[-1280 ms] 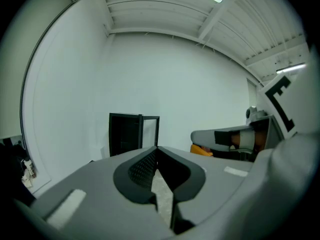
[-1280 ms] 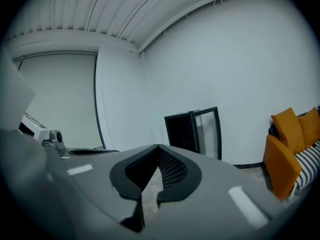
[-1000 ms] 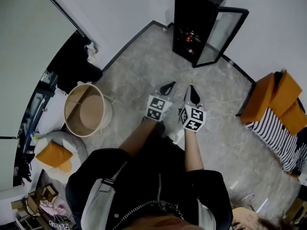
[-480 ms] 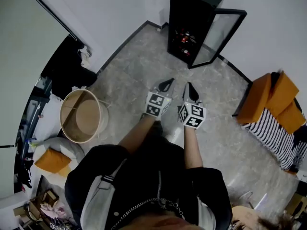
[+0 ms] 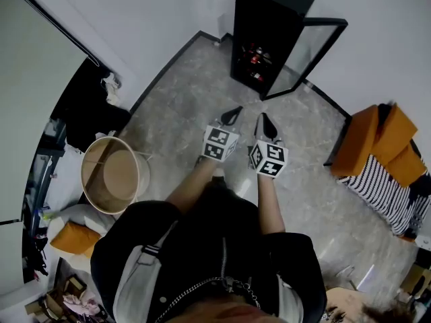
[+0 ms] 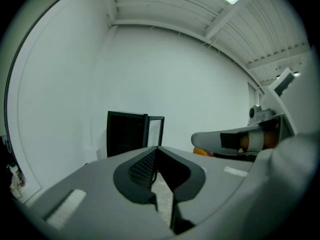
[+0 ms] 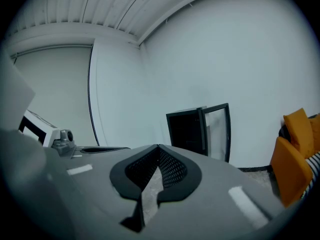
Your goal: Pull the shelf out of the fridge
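The left gripper has its jaws closed tip to tip, with nothing between them. The right gripper's jaws are also closed and empty. Both point across the grey marbled floor towards the tall black fridge, which stands upright and well apart from them. Its glass door is swung open to the right. The shelf inside carries small red items and is too dim to trace.

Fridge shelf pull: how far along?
Done: the glass door of the tall black fridge stands open. In hand: left gripper and right gripper, both shut and empty, held out over the grey stone floor, short of the fridge. Left: reach in, grip the shelf, pull it out.
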`<state>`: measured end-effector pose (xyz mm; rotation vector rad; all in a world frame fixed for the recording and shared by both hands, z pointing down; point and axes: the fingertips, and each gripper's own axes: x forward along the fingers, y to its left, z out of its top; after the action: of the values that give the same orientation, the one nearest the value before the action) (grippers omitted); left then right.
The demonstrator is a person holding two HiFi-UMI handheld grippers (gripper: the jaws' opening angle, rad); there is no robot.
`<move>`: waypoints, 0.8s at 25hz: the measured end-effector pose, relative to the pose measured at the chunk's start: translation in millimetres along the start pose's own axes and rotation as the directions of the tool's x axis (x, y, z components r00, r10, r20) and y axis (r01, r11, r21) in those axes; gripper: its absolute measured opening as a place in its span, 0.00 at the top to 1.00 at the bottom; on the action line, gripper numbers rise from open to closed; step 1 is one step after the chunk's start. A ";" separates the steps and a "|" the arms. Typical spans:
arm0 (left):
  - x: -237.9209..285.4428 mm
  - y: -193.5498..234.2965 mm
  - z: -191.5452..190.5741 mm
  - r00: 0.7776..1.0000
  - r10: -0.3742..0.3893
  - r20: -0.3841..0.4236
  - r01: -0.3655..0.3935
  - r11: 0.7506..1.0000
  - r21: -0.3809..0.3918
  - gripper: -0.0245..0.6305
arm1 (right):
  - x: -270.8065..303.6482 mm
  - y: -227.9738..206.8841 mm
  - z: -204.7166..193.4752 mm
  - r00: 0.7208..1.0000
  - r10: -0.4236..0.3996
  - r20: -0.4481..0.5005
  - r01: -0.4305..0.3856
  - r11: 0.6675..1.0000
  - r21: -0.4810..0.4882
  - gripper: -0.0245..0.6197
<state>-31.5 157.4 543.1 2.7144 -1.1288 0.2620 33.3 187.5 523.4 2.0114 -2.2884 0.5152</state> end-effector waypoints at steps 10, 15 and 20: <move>22.5 35.8 -2.1 0.998 -0.057 -0.014 0.057 0.998 0.008 0.95 | 38.8 7.3 0.1 0.999 -0.049 -0.008 0.049 0.998 0.024 0.96; 25.2 46.0 -6.3 0.997 -0.068 -0.024 0.068 0.998 -0.002 0.95 | 44.5 9.0 -4.7 0.997 -0.067 -0.027 0.067 0.998 0.016 0.96; 33.8 51.6 -6.1 0.997 -0.073 -0.025 0.072 0.997 -0.006 0.95 | 52.0 4.9 -4.8 0.996 -0.075 -0.037 0.076 0.997 0.011 0.96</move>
<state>-45.5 100.2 562.4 2.7330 -1.0204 0.2819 19.7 139.6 540.2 2.0665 -2.1845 0.5568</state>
